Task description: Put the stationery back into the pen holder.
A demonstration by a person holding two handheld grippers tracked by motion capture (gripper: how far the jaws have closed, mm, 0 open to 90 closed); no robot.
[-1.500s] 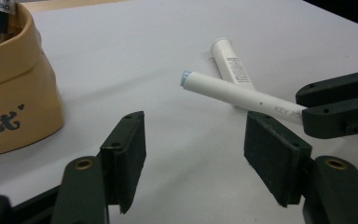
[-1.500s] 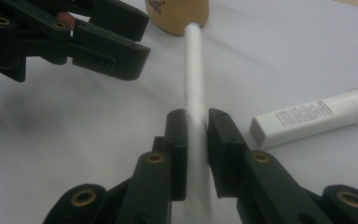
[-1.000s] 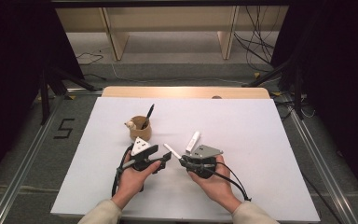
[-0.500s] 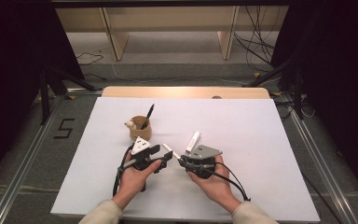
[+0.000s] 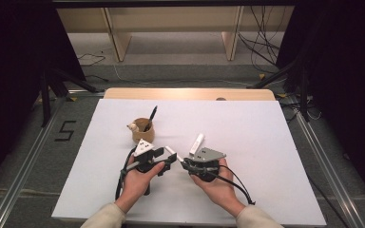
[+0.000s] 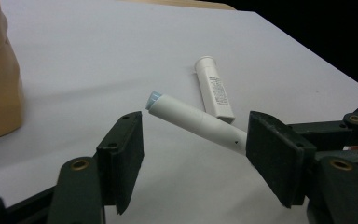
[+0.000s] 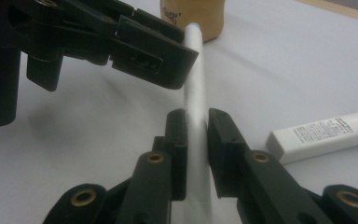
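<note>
My right claw [image 7: 196,126] clamped the white plastic pen barrel [image 7: 195,93], presenting its tip to my wide-open left claw [image 6: 193,144].

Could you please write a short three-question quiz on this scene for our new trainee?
1. True or false: the right gripper is shut on the white pen.
2. The left gripper's jaws are: A) open, B) shut on the cap, C) shut on the cup.
3. What lies flat on the table beyond the pen?

Key: 1 true; 2 A; 3 the cap.
</note>
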